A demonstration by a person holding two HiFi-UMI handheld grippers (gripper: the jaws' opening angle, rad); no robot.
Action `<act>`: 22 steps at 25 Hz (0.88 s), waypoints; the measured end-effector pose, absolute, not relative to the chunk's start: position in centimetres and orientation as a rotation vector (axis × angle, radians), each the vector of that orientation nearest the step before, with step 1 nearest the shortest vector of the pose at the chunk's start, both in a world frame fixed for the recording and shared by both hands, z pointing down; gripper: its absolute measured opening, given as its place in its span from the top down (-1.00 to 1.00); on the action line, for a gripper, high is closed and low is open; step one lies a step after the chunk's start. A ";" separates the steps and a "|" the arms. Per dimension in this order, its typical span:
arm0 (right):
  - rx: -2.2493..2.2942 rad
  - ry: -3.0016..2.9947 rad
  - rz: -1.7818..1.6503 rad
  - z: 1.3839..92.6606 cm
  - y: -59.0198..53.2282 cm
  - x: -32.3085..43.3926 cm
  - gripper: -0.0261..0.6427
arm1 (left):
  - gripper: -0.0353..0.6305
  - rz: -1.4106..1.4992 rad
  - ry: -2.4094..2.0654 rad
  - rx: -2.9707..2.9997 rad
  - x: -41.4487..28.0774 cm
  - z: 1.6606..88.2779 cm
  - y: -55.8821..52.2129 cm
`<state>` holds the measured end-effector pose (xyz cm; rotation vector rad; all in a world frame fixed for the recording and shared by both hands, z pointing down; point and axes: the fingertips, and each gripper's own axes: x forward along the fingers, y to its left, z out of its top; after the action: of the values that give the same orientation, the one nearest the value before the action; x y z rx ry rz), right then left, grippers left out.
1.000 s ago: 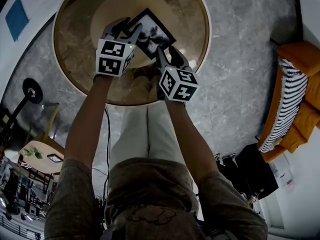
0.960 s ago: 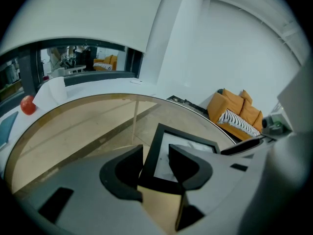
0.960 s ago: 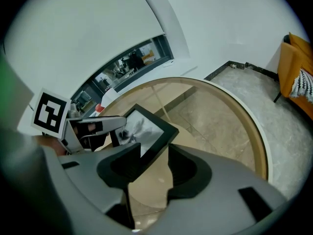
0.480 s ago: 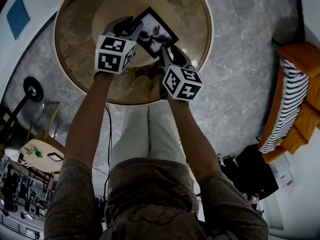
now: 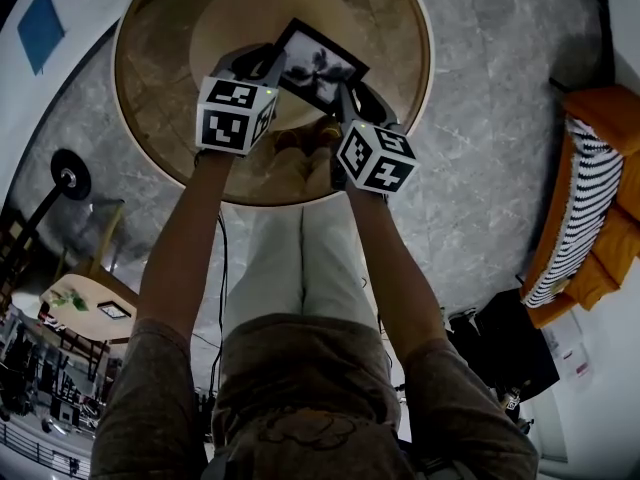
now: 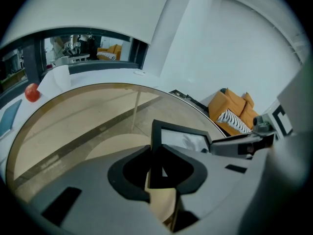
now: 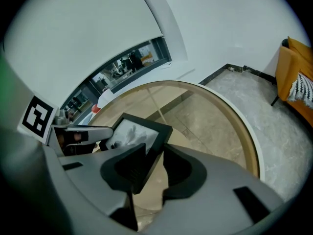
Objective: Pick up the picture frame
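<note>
Presently gripped: picture frame (image 5: 322,66), tilted over the table.
Left gripper (image 5: 257,61): jaws just closing, pinching the frame's left edge.
Right gripper (image 5: 353,96): jaws just closing, pinching its right corner.
Forearms (image 5: 185,238): outstretched, angled downward.
Surface: round tan table (image 5: 160,98).
Room: grey marble floor (image 5: 480,118), orange sofa (image 5: 605,248).

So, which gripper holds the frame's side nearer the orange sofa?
The right gripper, the one on the sofa side; the left gripper holds the opposite edge. Both pairs of fingers have just been closing on the frame.
</note>
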<state>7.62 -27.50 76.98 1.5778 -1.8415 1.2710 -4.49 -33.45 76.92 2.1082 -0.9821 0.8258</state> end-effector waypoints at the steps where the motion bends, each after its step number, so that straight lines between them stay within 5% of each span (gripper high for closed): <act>1: 1.577 -1.838 1.265 76.9 -27.6 7.7 0.54 | 0.65 0.823 -0.987 2.097 -4.5 76.9 -33.3; 22: 1.575 -1.900 1.196 71.1 -28.2 8.4 0.61 | 0.65 0.787 -1.083 2.068 -4.7 70.7 -31.4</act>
<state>8.39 -28.21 71.10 1.5750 -1.9001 1.1964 -4.73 -31.44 70.67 2.0680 -1.0827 0.7866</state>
